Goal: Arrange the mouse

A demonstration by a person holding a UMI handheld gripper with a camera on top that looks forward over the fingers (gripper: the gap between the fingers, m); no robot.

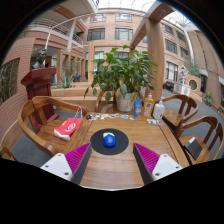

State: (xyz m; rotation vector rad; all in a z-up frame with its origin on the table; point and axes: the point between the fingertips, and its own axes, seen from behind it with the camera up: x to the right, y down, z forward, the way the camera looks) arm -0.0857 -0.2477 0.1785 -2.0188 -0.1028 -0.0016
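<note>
**Blue mouse lying straight ahead of the open gripper, on its round mat**

The gripper [110,160] is shown held above the near part of a round wooden surface [112,172], with its two fingers spread wide apart and nothing held between them; the magenta pads [77,156] are seen on the inner faces. The blue mouse [109,140] is found just beyond the fingertips, on the midline between them, resting at the centre of a dark circular mouse mat [110,148]. No contact between mouse and gripper is visible: a strip of mat and bare wood is left between them.

The relation that governs the coming move is judged to be this forward alignment. The mouse lies directly ahead, neither to the left finger's side nor to the right's, so a straight advance along the fingers' own line is expected to bring it between the pads. The long axis of the mouse cannot be made out with certainty; the body appears as a compact rounded form, and its heading is therefore left undecided.

Farther across the surface a red object [68,127] is seen to the left, near a wooden chair [38,110], and bottles [148,106] stand to the right, in front of a large potted plant [124,78]. All of these lie well apart from the mouse and outside the line of approach.
</note>
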